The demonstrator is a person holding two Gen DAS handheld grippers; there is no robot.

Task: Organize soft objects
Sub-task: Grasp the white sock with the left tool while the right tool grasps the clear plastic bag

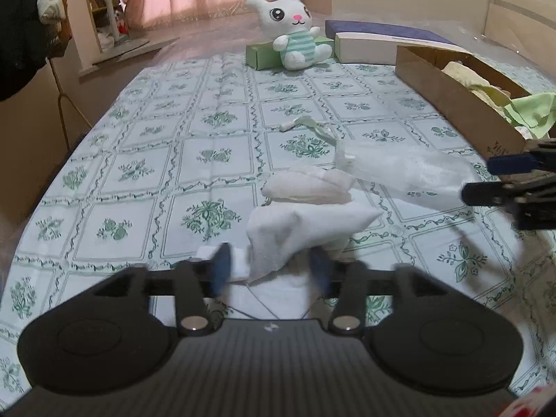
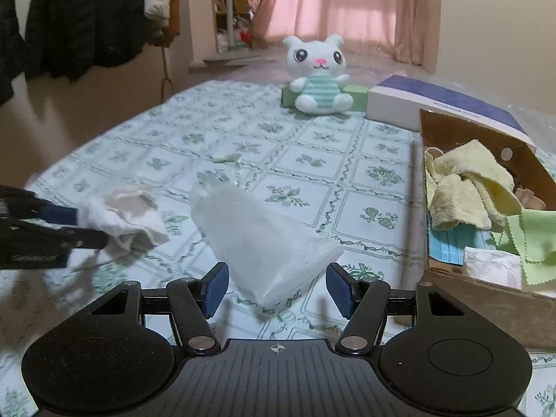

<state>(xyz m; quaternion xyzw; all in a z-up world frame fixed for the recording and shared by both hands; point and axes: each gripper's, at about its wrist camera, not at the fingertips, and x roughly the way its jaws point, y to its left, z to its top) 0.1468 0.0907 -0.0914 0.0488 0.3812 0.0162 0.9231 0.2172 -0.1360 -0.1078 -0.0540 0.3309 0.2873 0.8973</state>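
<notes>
Between white cloth (image 1: 305, 222) and table's left edge (image 1: 52, 180), bare tablecloth, cardboard box (image 2: 486, 278) right.

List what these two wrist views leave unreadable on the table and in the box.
- Left gripper: blurred in its own view; grip on the white cloth unclear.
- Cardboard box: right end cut by the right wrist view's edge; lower contents buried under yellow towels.
- Sheer mesh bag: blurred; contents unreadable.

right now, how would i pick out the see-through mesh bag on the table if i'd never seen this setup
Find the brown cardboard box at the right of the floral tablecloth. Just left of it, the mesh bag reaches toward the right gripper. Unlike the opaque white cloth beside it, the pattern shows through it.
</notes>
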